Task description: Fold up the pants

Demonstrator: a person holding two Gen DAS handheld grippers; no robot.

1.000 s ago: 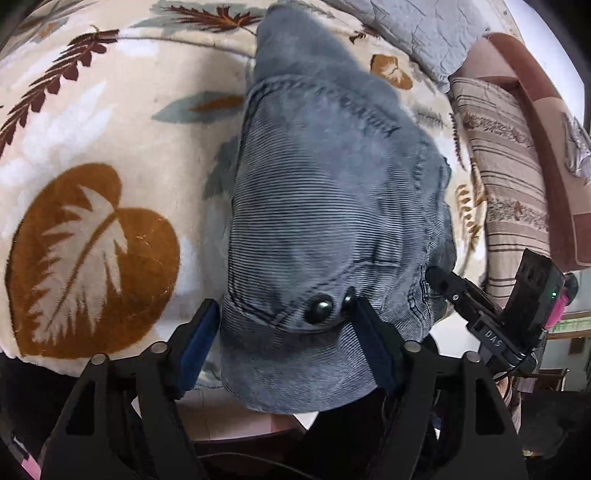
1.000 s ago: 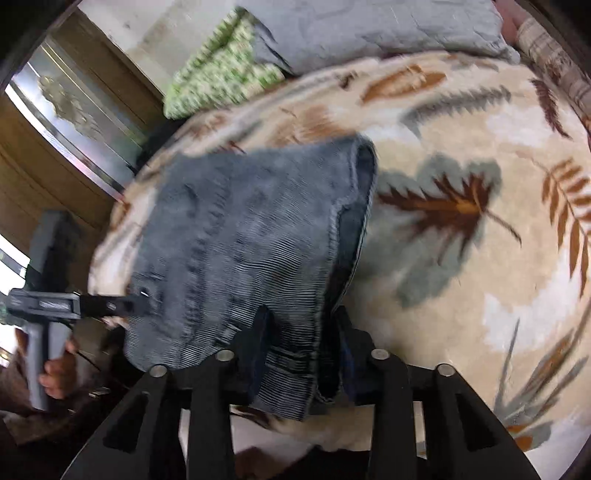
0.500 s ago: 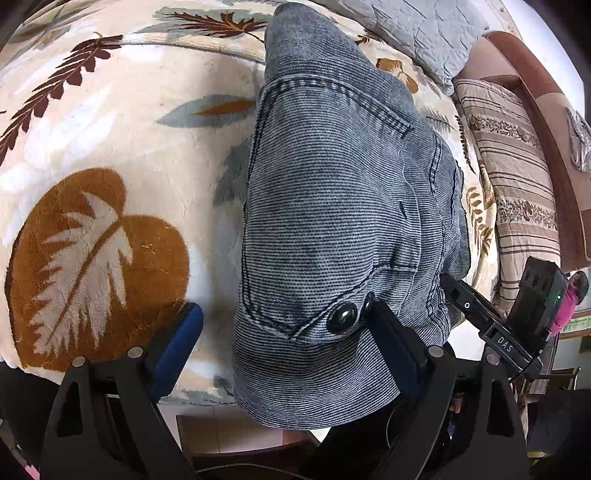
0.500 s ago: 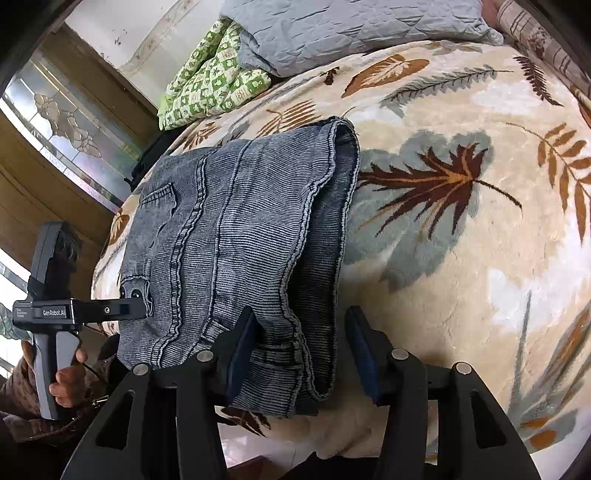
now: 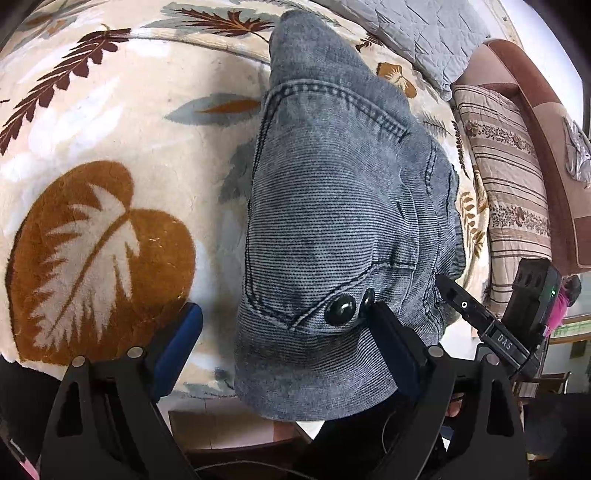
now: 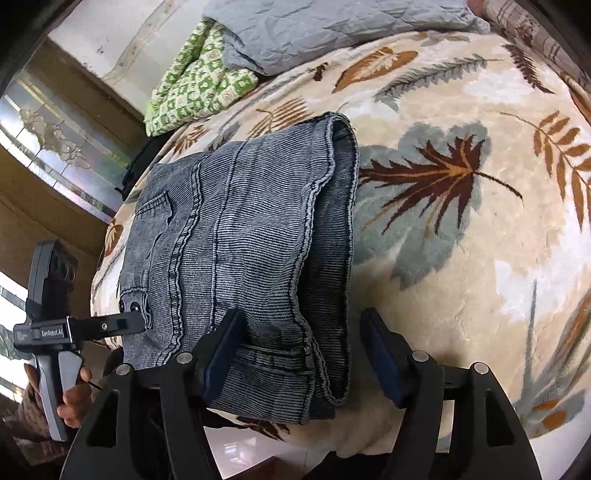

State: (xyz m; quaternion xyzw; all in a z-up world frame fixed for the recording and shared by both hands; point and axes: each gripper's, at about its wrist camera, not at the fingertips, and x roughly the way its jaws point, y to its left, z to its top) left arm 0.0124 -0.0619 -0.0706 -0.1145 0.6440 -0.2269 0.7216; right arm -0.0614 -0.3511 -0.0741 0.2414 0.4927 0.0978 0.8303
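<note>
- Folded pants lie on the leaf-print blanket.
- Left gripper: jaws apart, straddling the pants' near edge.
- Right gripper: jaws apart around the waistband corner.

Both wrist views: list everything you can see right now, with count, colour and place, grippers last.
pants: one, grey-blue ribbed denim, folded, lying at the near edge of the bed, partly overhanging it.
snap buttons: two, black, on the pants' pocket flap close to the left gripper's finger.
blanket: one, cream with brown and grey-blue leaves, covering the bed under the pants.
quilted pillow: one, grey, at the far end of the bed.
green cloth: one, green-and-white pattern, beside the pillow.
striped cushion: one, beige with brown stripes, against the brown sofa.
left gripper: black with blue pads, open around the pants' edge.
right gripper: same, open at the waistband corner.
</note>
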